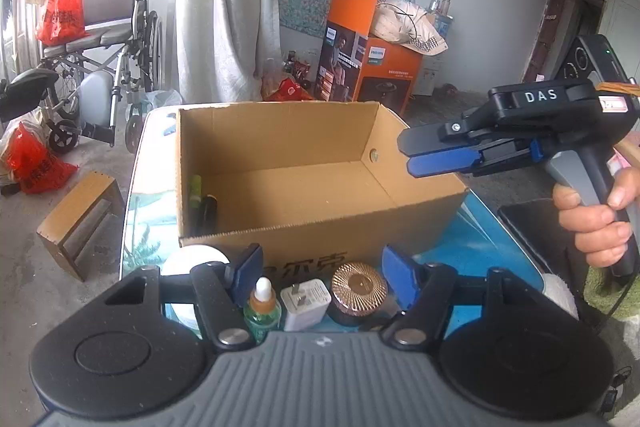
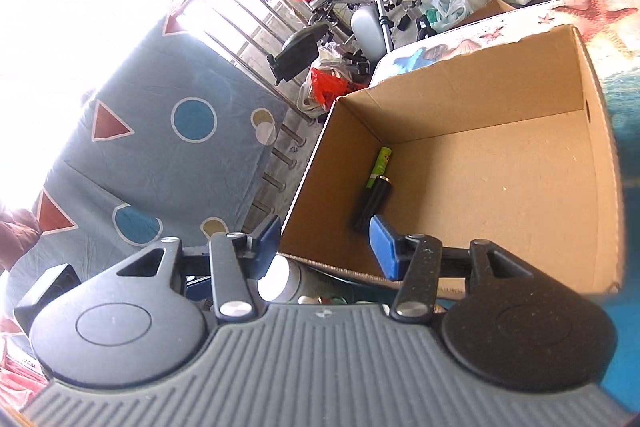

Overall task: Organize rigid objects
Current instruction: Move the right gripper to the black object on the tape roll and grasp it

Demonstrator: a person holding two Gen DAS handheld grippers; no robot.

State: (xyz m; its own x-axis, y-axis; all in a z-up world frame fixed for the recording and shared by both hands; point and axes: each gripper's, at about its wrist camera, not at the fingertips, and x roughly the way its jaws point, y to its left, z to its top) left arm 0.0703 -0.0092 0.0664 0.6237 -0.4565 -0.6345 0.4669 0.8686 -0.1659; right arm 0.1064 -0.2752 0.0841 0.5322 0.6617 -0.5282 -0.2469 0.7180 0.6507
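Both tools are released and empty: the left tool (image 1: 322, 277) hovers over a dropper bottle (image 1: 262, 307), white plug adapter (image 1: 306, 303) and ribbed copper-lidded jar (image 1: 358, 291) lined up on the tabletop (image 1: 480, 239) before the cardboard box (image 1: 320, 227). The right tool (image 1: 408, 157) hangs above the box's right wall. A good next pick would likely centre the left pads on one item alone, clearing its neighbours, then lift it over the box's near wall beside the green tube (image 2: 382, 163) and black cylinder (image 2: 374, 201).
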